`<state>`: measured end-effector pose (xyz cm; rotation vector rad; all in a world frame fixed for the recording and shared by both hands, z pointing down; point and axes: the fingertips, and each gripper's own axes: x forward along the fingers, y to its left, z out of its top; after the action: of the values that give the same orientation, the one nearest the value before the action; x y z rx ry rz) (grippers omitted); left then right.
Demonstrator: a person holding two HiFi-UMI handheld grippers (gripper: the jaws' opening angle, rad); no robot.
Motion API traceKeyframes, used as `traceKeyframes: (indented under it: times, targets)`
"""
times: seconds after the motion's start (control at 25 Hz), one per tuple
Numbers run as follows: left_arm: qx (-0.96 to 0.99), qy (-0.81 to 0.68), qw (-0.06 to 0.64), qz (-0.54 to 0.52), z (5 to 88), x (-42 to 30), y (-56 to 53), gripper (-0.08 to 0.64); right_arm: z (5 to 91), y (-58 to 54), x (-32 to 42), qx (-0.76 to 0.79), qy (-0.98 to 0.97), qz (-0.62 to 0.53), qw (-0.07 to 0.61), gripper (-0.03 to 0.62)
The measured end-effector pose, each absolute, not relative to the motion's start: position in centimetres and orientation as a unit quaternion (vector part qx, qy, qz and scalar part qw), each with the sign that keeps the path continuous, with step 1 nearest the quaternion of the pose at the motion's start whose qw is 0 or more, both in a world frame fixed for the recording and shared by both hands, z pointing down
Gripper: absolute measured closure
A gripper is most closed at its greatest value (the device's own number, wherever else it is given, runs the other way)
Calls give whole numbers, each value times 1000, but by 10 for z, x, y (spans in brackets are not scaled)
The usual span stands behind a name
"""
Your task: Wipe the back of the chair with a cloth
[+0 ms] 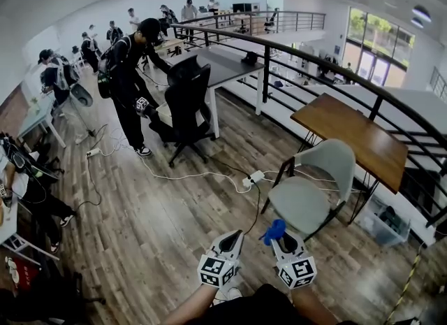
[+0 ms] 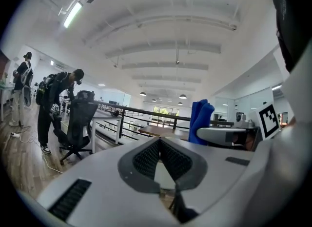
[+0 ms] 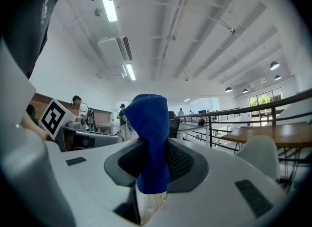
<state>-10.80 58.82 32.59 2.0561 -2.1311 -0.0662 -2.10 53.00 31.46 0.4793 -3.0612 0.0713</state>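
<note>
Step in hand, by my judgement: bringing the cloth to the chair; wiping is not yet begun. The grey chair (image 1: 313,184) stands at 1 o'clock of my grippers, just beside the wooden counter (image 1: 353,135). I should lead with the cloth's free fold, press it flat on the backrest (image 1: 330,159), stroke top to bottom, and keep bare jaws off the shell.

Count:
- One counter.
- One grey chair, plus one black office chair (image 1: 187,96) well apart at 11 o'clock.
- Two grippers: the left gripper (image 1: 229,240) is closed on nothing, and the right gripper (image 1: 283,242) is clamped on the cloth.
- One blue cloth (image 1: 274,230).
</note>
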Motion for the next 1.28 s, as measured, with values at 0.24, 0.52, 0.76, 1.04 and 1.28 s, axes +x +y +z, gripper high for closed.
traceKeyframes:
  times: [0.24, 0.52, 0.76, 1.04, 1.28]
  targets:
    - [696, -711, 95, -13, 335, -113, 580, 552, 321, 514, -27, 171, -984, 47, 18, 491]
    - [702, -707, 82, 19, 339, -116, 544, 552, 337, 484, -38, 158, -986, 41, 28, 491]
    - [696, -711, 95, 19, 341, -117, 501, 552, 338, 444, -42, 147, -988, 26, 33, 491]
    - [695, -710, 108, 4, 339, -116, 447, 552, 336, 391, -39, 144, -989, 37, 25, 491]
    - [681, -720, 133, -5, 350, -123, 418, 552, 339, 352, -35, 143, -989, 43, 13, 491]
